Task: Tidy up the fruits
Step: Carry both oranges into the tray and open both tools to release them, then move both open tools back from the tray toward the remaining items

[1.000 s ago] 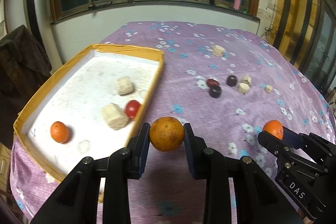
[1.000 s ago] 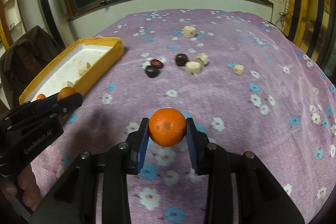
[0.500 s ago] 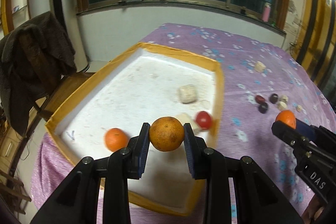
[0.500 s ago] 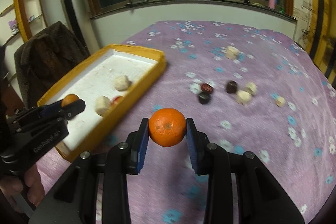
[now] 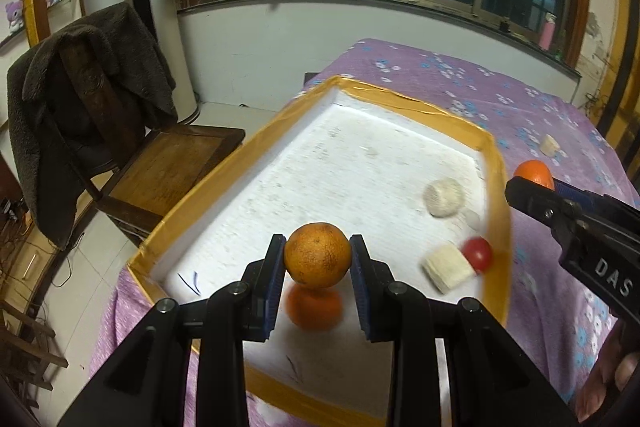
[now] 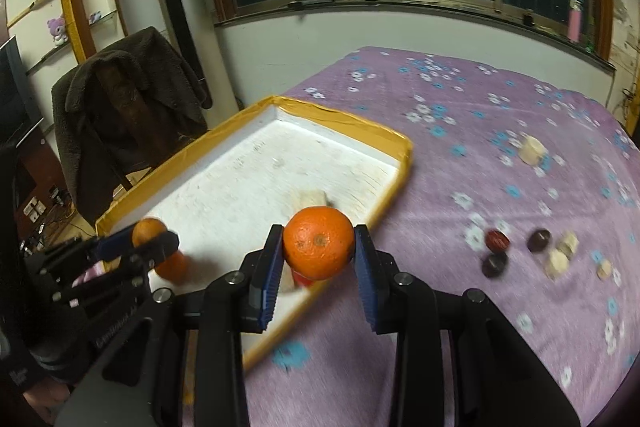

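My left gripper (image 5: 318, 261) is shut on a dull orange (image 5: 318, 254) and hangs over the white floor of the yellow-rimmed tray (image 5: 408, 105). Under it in the tray lies another orange (image 5: 314, 309). A red fruit (image 5: 477, 254), a pale chunk (image 5: 446, 273) and a pale round piece (image 5: 443, 197) also lie inside. My right gripper (image 6: 319, 251) is shut on a bright orange (image 6: 319, 243) above the tray's rim (image 6: 400, 163) at its right side. Dark fruits (image 6: 496, 239) and pale pieces (image 6: 558, 261) lie on the purple cloth.
A wooden chair (image 5: 172, 167) draped with a dark coat (image 5: 44, 99) stands just past the table's left edge. A tall silver air conditioner (image 5: 154, 7) stands by the wall under the windows. Another pale piece (image 6: 531, 149) lies farther back on the flowered cloth (image 6: 500, 115).
Both grippers have swung left with their oranges still held. The left one went from the cloth beside the tray to above its floor; the right one reached the tray's right rim.
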`<act>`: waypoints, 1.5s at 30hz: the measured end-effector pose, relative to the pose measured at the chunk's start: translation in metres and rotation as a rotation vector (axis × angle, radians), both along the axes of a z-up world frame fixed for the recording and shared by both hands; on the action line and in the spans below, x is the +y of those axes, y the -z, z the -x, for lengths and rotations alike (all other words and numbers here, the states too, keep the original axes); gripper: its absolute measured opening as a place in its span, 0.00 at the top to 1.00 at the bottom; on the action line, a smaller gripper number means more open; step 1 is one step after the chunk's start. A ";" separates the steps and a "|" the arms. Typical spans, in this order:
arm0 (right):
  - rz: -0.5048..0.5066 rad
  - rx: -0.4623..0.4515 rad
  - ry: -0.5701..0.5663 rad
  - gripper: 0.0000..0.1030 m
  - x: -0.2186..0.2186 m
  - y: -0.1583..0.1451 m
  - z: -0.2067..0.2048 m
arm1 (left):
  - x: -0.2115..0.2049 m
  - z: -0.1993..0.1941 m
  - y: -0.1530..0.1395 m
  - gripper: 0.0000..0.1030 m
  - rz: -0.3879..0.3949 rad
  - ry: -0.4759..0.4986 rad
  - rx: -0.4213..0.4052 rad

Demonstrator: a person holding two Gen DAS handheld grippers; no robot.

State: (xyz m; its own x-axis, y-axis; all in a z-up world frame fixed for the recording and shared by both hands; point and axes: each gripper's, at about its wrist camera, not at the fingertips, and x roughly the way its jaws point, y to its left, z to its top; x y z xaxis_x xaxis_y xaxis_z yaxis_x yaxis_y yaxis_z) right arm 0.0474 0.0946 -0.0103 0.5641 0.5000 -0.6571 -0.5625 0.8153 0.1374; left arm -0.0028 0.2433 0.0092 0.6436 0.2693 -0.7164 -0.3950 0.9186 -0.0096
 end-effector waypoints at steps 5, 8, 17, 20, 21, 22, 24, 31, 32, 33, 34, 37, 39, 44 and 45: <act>0.022 0.022 -0.015 0.65 0.026 0.007 -0.028 | 0.015 -0.022 0.004 0.70 0.003 -0.018 0.032; 0.038 0.044 -0.011 0.65 0.037 0.015 -0.044 | 0.019 -0.033 0.005 0.70 -0.002 -0.018 0.046; 0.086 0.095 -0.001 0.65 0.055 0.032 -0.079 | 0.033 -0.057 0.019 0.70 0.019 -0.028 0.130; 0.098 0.118 0.012 0.65 0.057 0.035 -0.090 | 0.035 -0.061 0.020 0.69 0.012 -0.035 0.164; 0.110 0.130 0.014 0.65 0.059 0.037 -0.094 | 0.035 -0.062 0.022 0.69 0.012 -0.033 0.175; 0.122 0.138 0.015 0.65 0.061 0.039 -0.096 | 0.036 -0.063 0.023 0.69 0.017 -0.030 0.186; 0.153 0.143 0.018 0.65 0.065 0.042 -0.100 | 0.038 -0.063 0.025 0.69 0.031 -0.034 0.195; 0.207 0.176 0.033 0.64 0.071 0.049 -0.108 | 0.037 -0.068 0.031 0.42 0.059 -0.026 0.246; 0.209 0.177 0.039 0.64 0.071 0.049 -0.110 | 0.037 -0.068 0.030 0.34 0.060 -0.029 0.249; 0.212 0.188 0.045 0.64 0.070 0.051 -0.111 | 0.037 -0.067 0.029 0.30 0.057 -0.031 0.248; 0.217 0.202 0.050 0.63 0.069 0.053 -0.113 | 0.037 -0.066 0.028 0.30 0.052 -0.034 0.240; 0.213 0.186 0.054 0.51 0.067 0.049 -0.109 | 0.038 -0.064 0.026 0.20 0.049 -0.051 0.237; 0.198 0.172 0.067 0.44 0.061 0.042 -0.108 | 0.039 -0.063 0.027 0.20 0.050 -0.056 0.245; 0.145 0.120 0.108 0.27 0.033 0.018 -0.094 | 0.035 -0.049 0.018 0.20 0.047 -0.046 0.208; 0.131 0.109 0.120 0.24 0.024 0.013 -0.089 | 0.034 -0.044 0.014 0.20 0.044 -0.055 0.183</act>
